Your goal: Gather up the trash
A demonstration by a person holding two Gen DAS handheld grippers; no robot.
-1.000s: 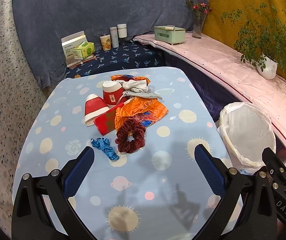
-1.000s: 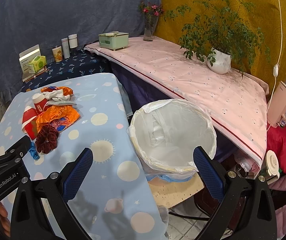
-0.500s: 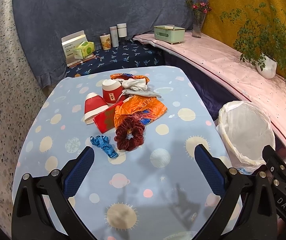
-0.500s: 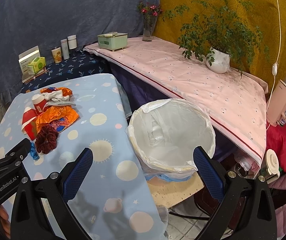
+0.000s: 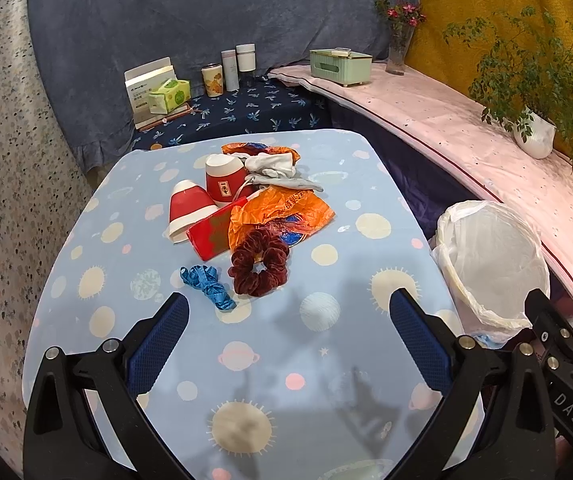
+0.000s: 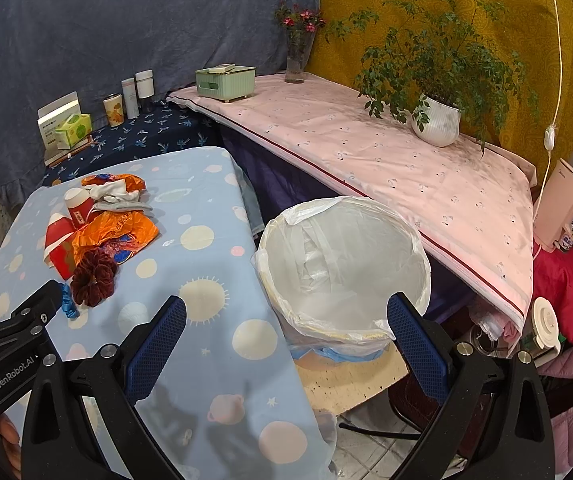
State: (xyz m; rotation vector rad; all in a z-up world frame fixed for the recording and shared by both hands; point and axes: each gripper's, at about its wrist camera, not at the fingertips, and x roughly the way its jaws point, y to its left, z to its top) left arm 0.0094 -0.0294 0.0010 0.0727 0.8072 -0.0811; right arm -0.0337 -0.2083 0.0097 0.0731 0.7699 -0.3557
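A pile of trash lies mid-table on the blue planet-print cloth [image 5: 326, 360]: two red-and-white paper cups [image 5: 224, 178], a red packet [image 5: 212, 234], an orange plastic bag [image 5: 282, 210], a maroon scrunchie [image 5: 260, 266], a blue ribbon [image 5: 206, 284] and white rags [image 5: 274, 166]. My left gripper [image 5: 286, 320] hovers open just short of the ribbon and scrunchie, holding nothing. My right gripper [image 6: 286, 324] is open and empty above the near rim of the white-lined bin [image 6: 342, 264] beside the table's right edge. The pile [image 6: 98, 236] shows at the left of the right wrist view.
A pink-covered shelf [image 6: 386, 168] runs behind the bin, carrying a potted plant [image 6: 434, 120], a green tissue box [image 6: 226, 80] and a flower vase [image 6: 296, 60]. Bottles, a cup and boxes [image 5: 158, 92] stand on the dark blue surface beyond the table.
Both views have shifted slightly: the trash pile sits a little higher and farther in the left wrist view. Both grippers stay open; nothing has been grasped.
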